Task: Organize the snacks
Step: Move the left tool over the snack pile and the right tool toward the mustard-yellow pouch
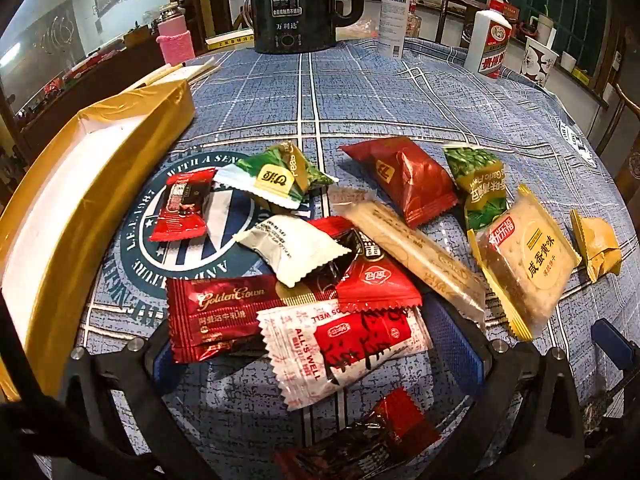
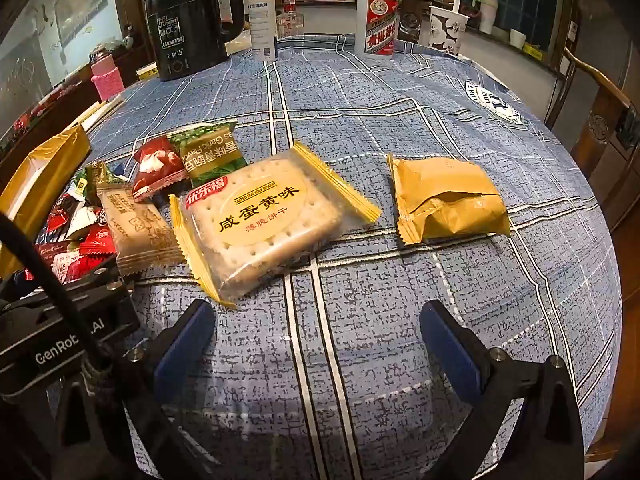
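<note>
Hovering spread wide, left tool (image 1: pixel 316 344) over snack pile (image 1: pixel 320 264); right tool (image 2: pixel 316 344) equally agape above bare tablecloth (image 2: pixel 460 120).

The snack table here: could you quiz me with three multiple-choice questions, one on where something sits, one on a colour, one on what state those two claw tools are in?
1. Where is the plain mustard-yellow foil packet?
A. Alone on the blue checked tablecloth, apart from the pile
B. Inside the gold cardboard box
C. Under the black electric kettle

2. What colour is the knitted sleeve on the bottle?
A. Green
B. Pink
C. Black

3. How is the right gripper?
A. Shut on a biscuit pack
B. Shut on nothing
C. Open, holding nothing

Answers: 1 A, bare cloth lies all round it; 2 B, the sleeve is clearly pink; 3 C, its blue pads stand wide apart over bare cloth.
</note>
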The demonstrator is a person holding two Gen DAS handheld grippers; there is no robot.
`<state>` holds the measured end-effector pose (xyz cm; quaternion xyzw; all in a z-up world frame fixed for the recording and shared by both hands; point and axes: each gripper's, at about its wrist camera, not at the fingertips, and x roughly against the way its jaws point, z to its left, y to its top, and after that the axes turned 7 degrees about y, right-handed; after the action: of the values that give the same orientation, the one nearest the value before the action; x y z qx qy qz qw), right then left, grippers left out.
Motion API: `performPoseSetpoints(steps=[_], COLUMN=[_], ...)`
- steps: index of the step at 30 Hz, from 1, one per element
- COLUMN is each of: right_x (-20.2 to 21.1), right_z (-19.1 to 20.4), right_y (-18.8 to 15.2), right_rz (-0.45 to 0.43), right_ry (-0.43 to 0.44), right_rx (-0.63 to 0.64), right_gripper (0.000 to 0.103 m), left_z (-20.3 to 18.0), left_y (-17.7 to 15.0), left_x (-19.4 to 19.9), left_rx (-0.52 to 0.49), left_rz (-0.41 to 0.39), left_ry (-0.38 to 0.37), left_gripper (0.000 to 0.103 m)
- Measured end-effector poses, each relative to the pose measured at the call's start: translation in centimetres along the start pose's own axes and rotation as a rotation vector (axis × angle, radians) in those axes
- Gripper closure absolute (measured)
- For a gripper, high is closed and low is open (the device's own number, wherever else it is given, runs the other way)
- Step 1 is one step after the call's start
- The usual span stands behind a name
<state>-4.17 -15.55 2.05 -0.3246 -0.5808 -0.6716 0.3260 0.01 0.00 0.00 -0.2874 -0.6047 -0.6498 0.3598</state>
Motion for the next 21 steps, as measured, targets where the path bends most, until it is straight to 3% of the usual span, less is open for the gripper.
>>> performPoseSetpoints(steps=[5,9,17,21], right_x=[0.1,-0.4,-0.7,-0.7], right_z=[-0.1,-0.2,-0.1,-0.1], right_y=[0.0,1.0,1.7,1.2], right_rz=[0.018,0.111,0.141,0.1], right_ry=[0.018,0.042,0.034,0.046], right_rx=[0.017,0.046,0.048,0.06], right_gripper=[0.0,0.0,0.0,0.0], left_z=[0.0,0.0,0.2,0.2], left_y=[0.0,0.0,0.6,0.7], left_x=[0.0,0.0,-0.3,-0.6], left_rx=[0.0,0.0,-0.039,-0.069], left_rz=[0.0,0.001,0.046,0.048], left_ry=[0.0,-0.001,-0.024,-0.048], left_gripper=[0.0,0.0,0.0,0.0])
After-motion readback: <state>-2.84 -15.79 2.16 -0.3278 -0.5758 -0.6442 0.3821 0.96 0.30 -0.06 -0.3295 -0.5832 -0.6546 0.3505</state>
